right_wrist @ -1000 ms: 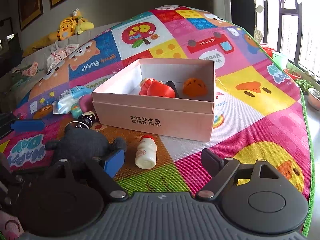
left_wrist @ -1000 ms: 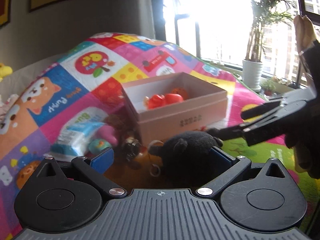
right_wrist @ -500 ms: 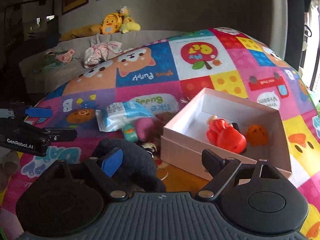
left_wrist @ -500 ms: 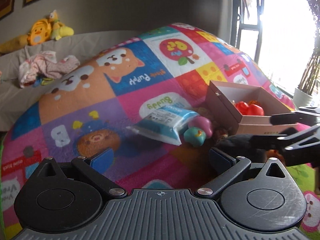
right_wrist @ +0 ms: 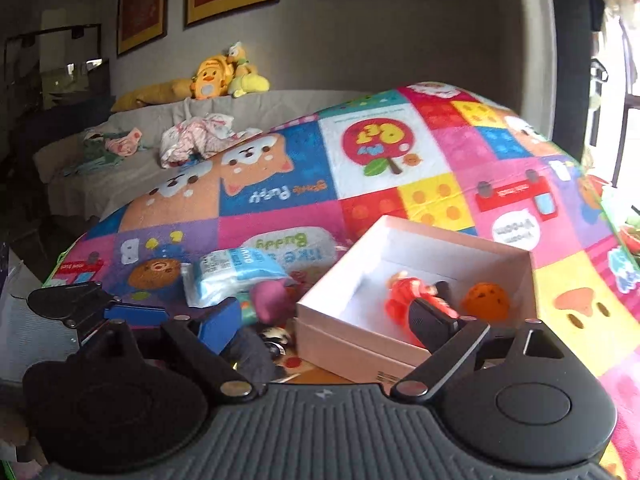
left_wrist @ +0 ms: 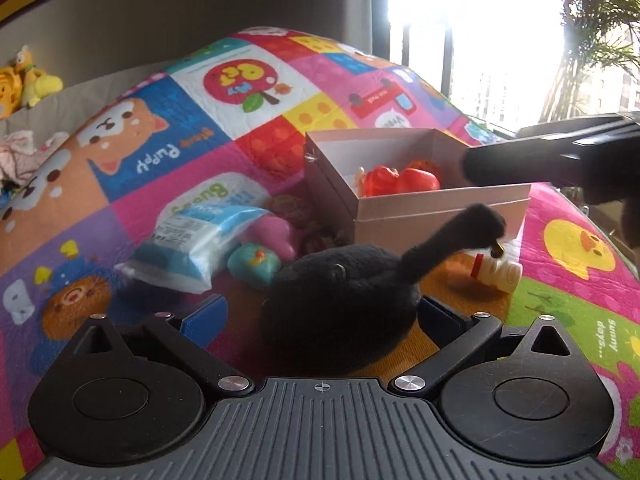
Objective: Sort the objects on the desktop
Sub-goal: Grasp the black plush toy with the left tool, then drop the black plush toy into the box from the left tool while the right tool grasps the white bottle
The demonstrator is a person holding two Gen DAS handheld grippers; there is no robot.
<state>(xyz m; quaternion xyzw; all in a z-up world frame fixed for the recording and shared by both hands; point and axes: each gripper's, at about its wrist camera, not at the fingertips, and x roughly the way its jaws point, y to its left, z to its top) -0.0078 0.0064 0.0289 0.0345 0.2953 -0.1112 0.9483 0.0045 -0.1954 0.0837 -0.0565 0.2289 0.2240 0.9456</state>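
Observation:
A black plush toy (left_wrist: 340, 300) lies on the play mat between the fingers of my left gripper (left_wrist: 322, 314), which is open, its blue pad (left_wrist: 206, 314) clear of the plush. One plush limb (left_wrist: 460, 232) sticks up toward the pink box (left_wrist: 440, 216). My right gripper (right_wrist: 326, 320) hangs above the box corner (right_wrist: 360, 344); its jaws are opening and grip nothing, with the plush (right_wrist: 252, 356) low under its left finger. A red toy (right_wrist: 412, 296) and an orange ball (right_wrist: 486, 300) lie in the box.
A white bottle with a red cap (left_wrist: 498, 274) lies by the box. A blue wipes packet (left_wrist: 192, 244), a teal toy (left_wrist: 254, 266) and a pink toy (left_wrist: 276, 232) sit left of it. A sofa (right_wrist: 120, 176) stands behind, bright windows to the right.
My right gripper has risen and opened wider, and the plush no longer sits between its fingers. The left gripper swung back so the plush lies between its fingers; a plush limb now sticks up.

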